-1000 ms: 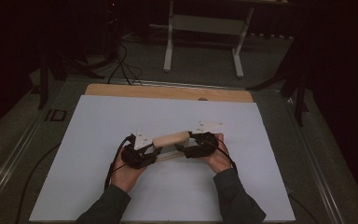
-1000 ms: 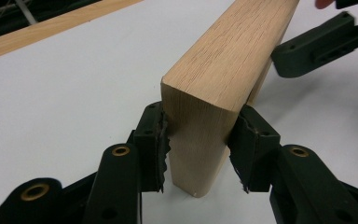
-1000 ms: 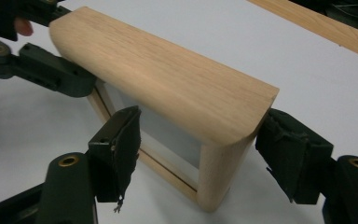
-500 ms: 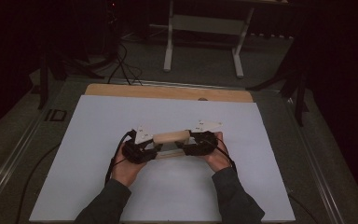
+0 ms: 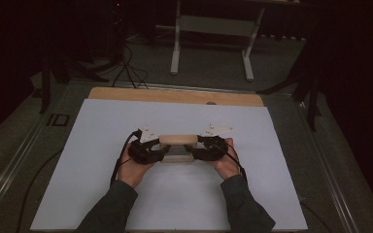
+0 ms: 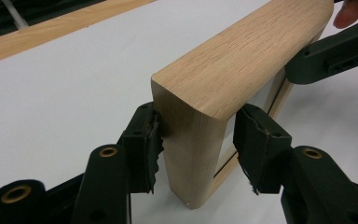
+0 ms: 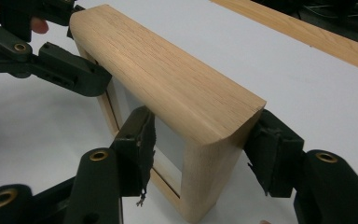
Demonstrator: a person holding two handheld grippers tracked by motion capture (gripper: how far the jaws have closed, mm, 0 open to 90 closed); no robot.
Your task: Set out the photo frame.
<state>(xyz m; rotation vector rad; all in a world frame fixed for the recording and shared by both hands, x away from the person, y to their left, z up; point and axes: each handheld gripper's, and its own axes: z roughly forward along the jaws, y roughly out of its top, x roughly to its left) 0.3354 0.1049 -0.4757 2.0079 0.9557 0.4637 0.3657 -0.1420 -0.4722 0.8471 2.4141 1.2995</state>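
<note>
A deep wooden picture frame (image 5: 177, 141) with a pale pane stands on edge on the white sheet (image 5: 102, 126), and a gripper straddles each end. My left gripper (image 5: 162, 154) is at its left end. In the left gripper view the frame (image 6: 242, 60) is between the jaws of the left gripper (image 6: 196, 114), which have just been opening. One pad (image 6: 149, 137) grazes the wood and the other stands clear. My right gripper (image 5: 197, 153) is at the right end. The frame (image 7: 168, 74) sits between the jaws of the right gripper (image 7: 204, 116), which have just been closing and show a small gap.
A bare wooden strip of the table (image 5: 175, 95) runs along the far edge of the sheet. Beyond it stand white stand legs (image 5: 176, 58) and cables (image 5: 126, 68) on a dark floor. The sheet reaches out to both sides and towards the person.
The left hand has shifted slightly at the frame's end. The frame now sits squarer between the two grippers. The right hand has kept its place.
</note>
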